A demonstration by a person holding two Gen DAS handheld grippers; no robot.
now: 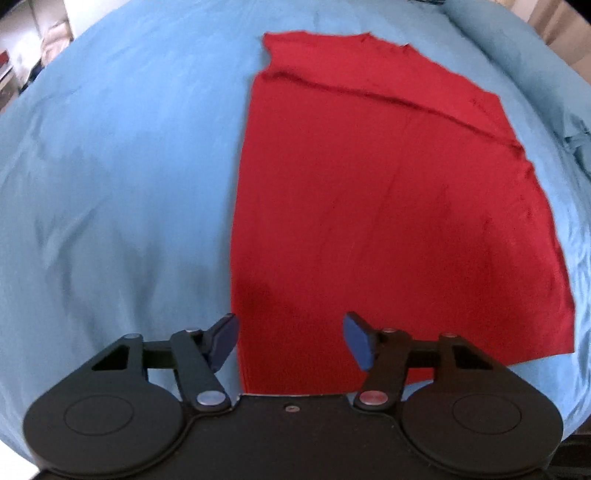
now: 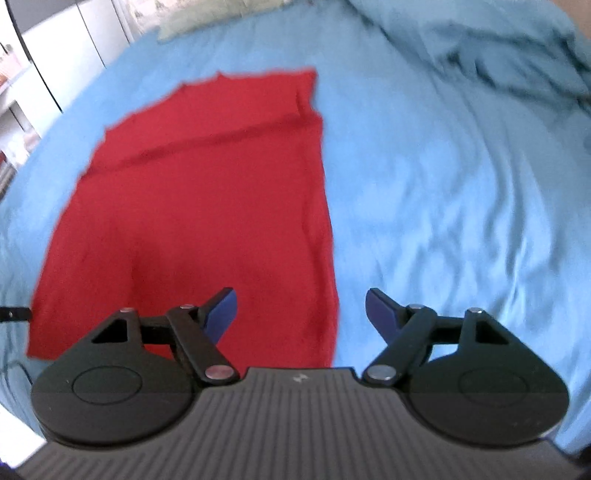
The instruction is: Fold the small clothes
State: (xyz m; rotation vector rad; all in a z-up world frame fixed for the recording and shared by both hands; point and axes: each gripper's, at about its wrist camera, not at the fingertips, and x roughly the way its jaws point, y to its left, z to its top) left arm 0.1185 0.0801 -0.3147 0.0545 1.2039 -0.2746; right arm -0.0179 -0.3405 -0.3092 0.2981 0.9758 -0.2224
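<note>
Now | red garment (image 1: 388,206) lies flat, partly folded, mid-bedsheet (image 1: 110,166) | left gripper (image 1: 290,341), right gripper (image 2: 301,314) both agape, empty | next: pinch near hem corners, fold away.

Blue bedsheet (image 1: 110,166) covers the whole bed under me, lightly wrinkled. Bunched blue bedding (image 2: 517,48) at far right, rumpled. Pale greenish pillow (image 2: 207,18) at far edge. White cabinets (image 2: 66,48) off to the left, blurry. Cluttered shelf (image 1: 14,55) in left corner, too blurred to read.
</note>
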